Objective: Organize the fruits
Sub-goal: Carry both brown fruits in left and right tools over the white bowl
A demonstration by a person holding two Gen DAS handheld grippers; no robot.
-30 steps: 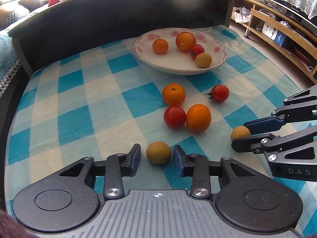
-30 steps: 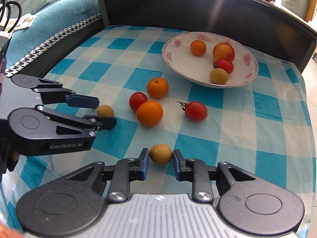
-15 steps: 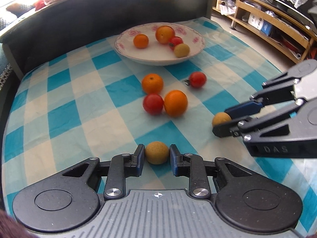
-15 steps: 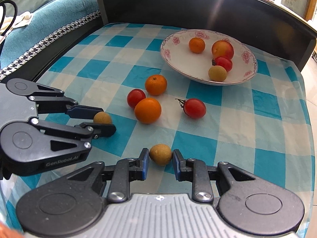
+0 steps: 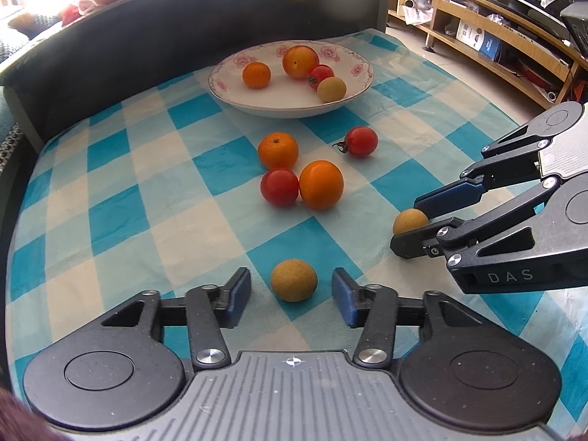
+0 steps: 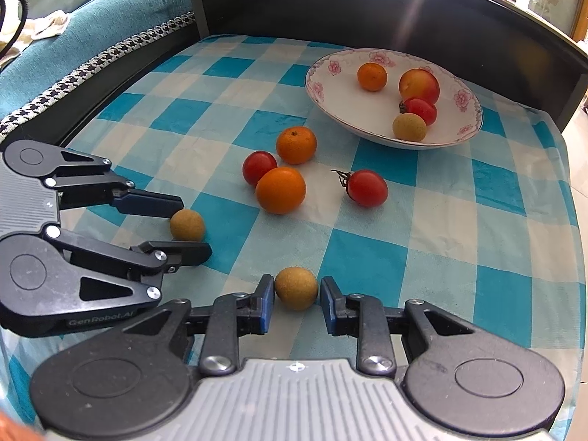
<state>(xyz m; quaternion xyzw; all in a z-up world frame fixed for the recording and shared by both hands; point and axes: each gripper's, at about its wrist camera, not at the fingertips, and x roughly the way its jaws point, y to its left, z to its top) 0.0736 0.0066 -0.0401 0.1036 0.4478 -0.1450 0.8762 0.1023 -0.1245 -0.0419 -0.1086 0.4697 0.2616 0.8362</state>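
Observation:
A white floral plate [image 5: 352,92] [image 6: 323,99] at the back of the checked cloth holds several fruits. Two oranges, a tomato and a stemmed tomato [image 5: 362,140] [image 6: 367,187] lie loose mid-cloth. My left gripper [image 5: 291,296] is open, its pads wide on either side of a brown longan [image 5: 294,280] on the cloth; it also shows in the right wrist view [image 6: 191,226]. My right gripper [image 6: 297,299] stands around a second longan [image 6: 296,288], its pads a hair off the fruit; this longan also shows in the left wrist view [image 5: 409,220].
A dark raised rim [image 5: 183,25] borders the cloth at the back and left. A wooden shelf [image 5: 496,36] stands off to the right. A teal cushion [image 6: 73,36] lies left of the table.
My left gripper shut onto its longan half a second ago, then opened wide again. My right gripper's jaws have eased slightly apart around its longan.

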